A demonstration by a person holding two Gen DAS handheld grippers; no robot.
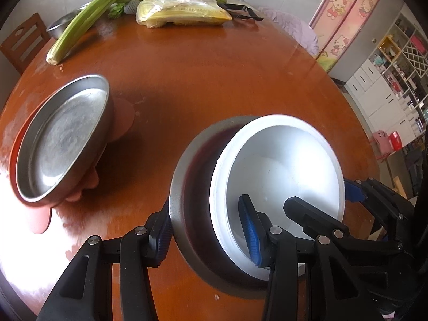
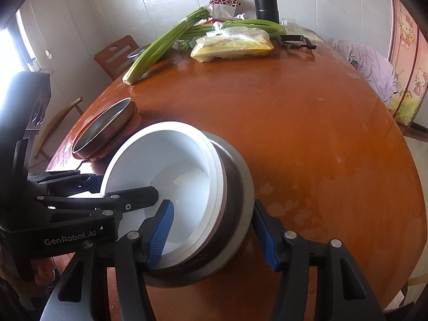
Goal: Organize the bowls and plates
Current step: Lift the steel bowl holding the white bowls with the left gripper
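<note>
A white bowl sits nested inside a steel bowl near the table's front edge. My left gripper straddles the left rim of the nested bowls, one finger inside the white bowl and one outside the steel wall. My right gripper straddles the right rim of the white bowl and the steel bowl the same way. Whether either pair of pads presses the rims is unclear. A steel plate rests on a pink plate at the left, also in the right wrist view.
The round wooden table carries celery stalks, a bagged yellow packet, a black flask and a steel basin at the far side. A wooden chair stands at the far left.
</note>
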